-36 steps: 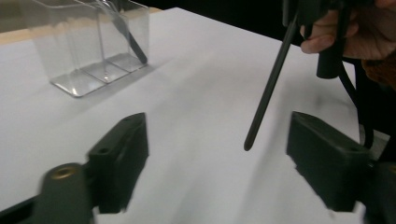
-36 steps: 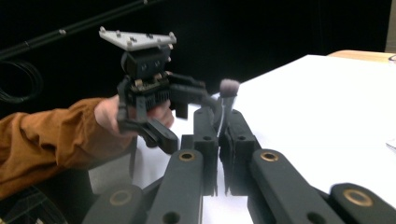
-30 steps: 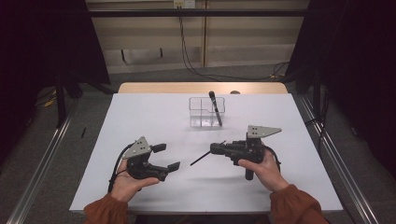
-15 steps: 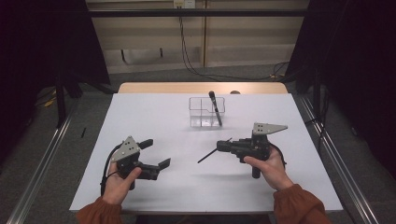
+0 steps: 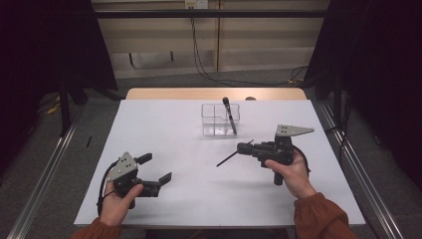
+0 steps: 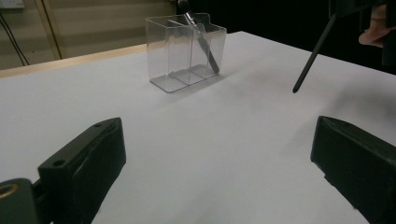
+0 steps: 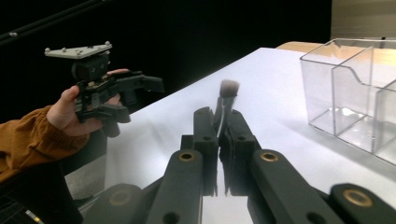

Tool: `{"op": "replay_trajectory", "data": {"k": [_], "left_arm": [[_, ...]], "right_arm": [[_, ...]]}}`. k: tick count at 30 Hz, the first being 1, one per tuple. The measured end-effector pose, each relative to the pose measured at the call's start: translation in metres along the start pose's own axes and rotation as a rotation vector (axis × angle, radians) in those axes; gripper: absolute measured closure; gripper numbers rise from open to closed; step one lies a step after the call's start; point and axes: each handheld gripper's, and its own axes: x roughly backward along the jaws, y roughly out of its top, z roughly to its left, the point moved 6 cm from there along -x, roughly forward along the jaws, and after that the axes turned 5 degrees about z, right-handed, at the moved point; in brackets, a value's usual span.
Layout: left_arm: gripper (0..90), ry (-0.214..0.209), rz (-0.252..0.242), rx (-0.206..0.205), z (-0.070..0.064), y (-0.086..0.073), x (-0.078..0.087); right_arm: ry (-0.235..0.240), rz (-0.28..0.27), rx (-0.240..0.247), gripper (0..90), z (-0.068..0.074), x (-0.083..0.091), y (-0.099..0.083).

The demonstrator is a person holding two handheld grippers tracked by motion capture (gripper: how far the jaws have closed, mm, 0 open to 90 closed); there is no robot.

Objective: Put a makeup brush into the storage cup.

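Right gripper clamped on brush, held off table, handle slanting down, near clear organiser — we judge it headed there, beside brush already standing inside. Left gripper jaws apart, empty, parked aside.

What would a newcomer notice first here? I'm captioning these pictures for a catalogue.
Probably the right hand-held gripper, shut on a slim black brush held above the white table right of centre. Next, the clear divided organizer at the far middle, another brush leaning inside. The left hand-held gripper waits open, near left.
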Motion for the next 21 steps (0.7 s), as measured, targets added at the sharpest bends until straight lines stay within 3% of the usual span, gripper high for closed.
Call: {"op": "replay_trajectory", "data": {"k": [4,12,16,21], "left_arm": [[3.3,0.027,-0.02,0.031,0.006,-0.002,0.007],[3.2,0.065,-0.022,0.022,0.009,-0.005,0.009],[4.7,0.044,-0.024,0.006,0.006,-0.004,0.01],[4.3,0.076,-0.027,0.015,0.009,-0.005,0.015]], "right_arm": [[-0.024,-0.002,0.001,85.4,-0.006,0.002,0.004],[-0.051,-0.028,0.011,85.4,-0.015,0.006,0.018],[-0.077,-0.029,0.007,85.4,-0.022,0.008,0.023],[-0.098,-0.037,0.009,85.4,-0.029,0.013,0.033]]}}
